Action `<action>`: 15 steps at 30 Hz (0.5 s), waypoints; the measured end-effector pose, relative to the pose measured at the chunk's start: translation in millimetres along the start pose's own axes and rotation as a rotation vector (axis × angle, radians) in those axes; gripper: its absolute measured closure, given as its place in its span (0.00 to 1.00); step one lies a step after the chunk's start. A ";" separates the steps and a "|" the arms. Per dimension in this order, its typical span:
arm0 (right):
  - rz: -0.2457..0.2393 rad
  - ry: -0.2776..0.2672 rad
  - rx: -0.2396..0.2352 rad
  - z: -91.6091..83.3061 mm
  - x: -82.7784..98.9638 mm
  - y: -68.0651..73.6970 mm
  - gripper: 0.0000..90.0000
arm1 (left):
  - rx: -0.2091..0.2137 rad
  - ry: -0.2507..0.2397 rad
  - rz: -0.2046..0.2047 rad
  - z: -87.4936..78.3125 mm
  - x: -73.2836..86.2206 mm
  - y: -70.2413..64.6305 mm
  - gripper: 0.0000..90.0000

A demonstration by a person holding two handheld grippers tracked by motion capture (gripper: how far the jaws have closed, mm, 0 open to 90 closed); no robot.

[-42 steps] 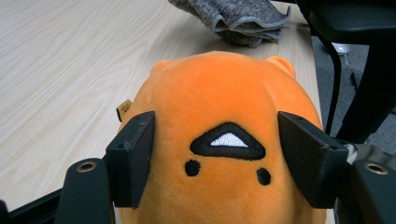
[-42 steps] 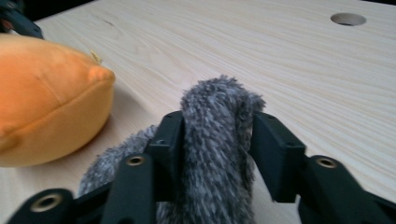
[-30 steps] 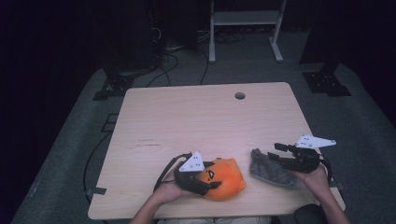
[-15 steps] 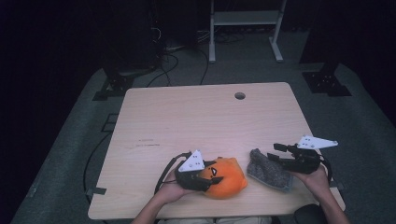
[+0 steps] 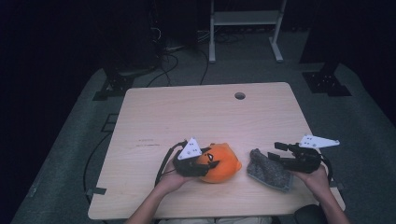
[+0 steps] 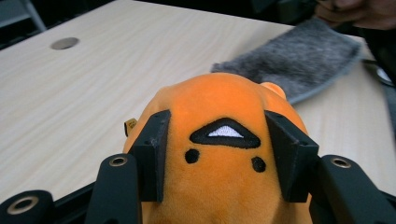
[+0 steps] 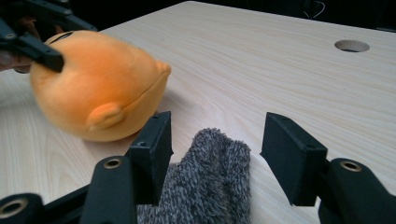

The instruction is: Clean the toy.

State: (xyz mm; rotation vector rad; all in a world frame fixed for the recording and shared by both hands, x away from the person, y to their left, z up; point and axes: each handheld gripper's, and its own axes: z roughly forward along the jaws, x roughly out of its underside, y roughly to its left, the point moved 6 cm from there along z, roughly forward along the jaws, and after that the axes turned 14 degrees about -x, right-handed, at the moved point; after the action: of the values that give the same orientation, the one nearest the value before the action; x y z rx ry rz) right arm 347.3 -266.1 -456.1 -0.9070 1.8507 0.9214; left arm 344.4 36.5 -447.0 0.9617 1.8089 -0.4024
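your left claw [image 5: 205, 164] is clamping the orange plush [image 5: 223, 162], seen from the high view near the table's [image 5: 196, 112] front edge; the grey fuzzy cloth [image 5: 270, 170] is lying at three o'clock from the plush, just apart, its long axis running ten to four, and your right claw [image 5: 276, 153] is hovering over its far end, so that hand is the nearer one. in the left gripper view the pads [image 6: 155, 154] are pressing into the plush's face, cloth [image 6: 299, 60] at one o'clock. in the right gripper view your jaws have just been widening, standing open with the cloth's tip [image 7: 212, 179] between them, untouched; plush [image 7: 95, 86] at ten o'clock.
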 end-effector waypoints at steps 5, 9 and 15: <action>0.004 0.005 -0.003 3.2 -0.4 -0.2 0.44 | -0.073 -0.008 0.000 8.5 -5.4 14.8 0.51; 0.002 0.016 -0.003 6.2 -0.4 0.9 0.43 | -0.116 -0.017 -0.018 15.0 -8.5 25.6 0.51; 0.008 0.019 -0.006 7.0 0.0 1.2 0.42 | -0.175 -0.005 -0.022 25.7 -9.8 37.6 0.51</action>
State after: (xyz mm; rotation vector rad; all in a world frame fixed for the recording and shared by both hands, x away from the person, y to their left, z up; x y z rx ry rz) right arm 348.9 -259.6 -458.3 -0.9154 1.8700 0.9261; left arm 390.8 39.1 -443.9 0.8193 1.8181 -0.2547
